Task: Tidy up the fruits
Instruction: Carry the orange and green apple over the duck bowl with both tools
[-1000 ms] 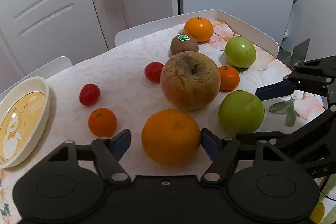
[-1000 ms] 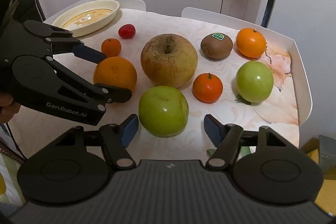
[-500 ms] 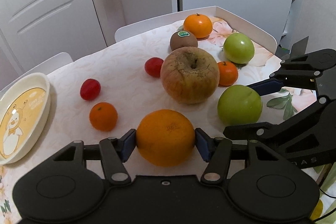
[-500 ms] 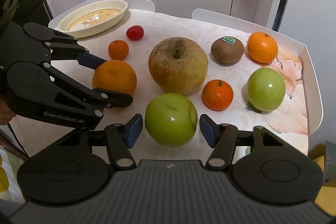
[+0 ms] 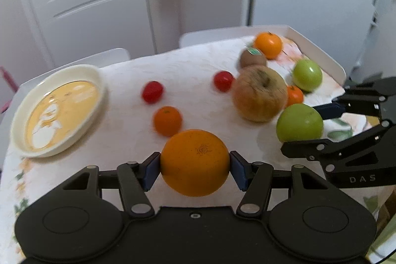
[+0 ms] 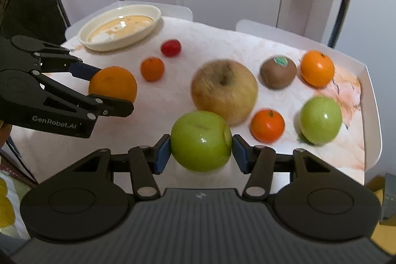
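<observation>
We grip a large round orange [image 5: 194,162] between the blue-padded fingers of our left gripper [image 5: 194,168], and a shiny green apple [image 6: 201,141] sits clamped between the fingers of our right gripper [image 6: 201,157], both at the near edge of the white patterned counter [image 6: 222,46]. Just behind the apple rests a big russet-yellow apple [image 6: 224,88], with a small tangerine [image 6: 267,125] and a second green apple [image 6: 320,120] to its right. A cream oval dish [image 5: 58,109] lies far left.
</observation>
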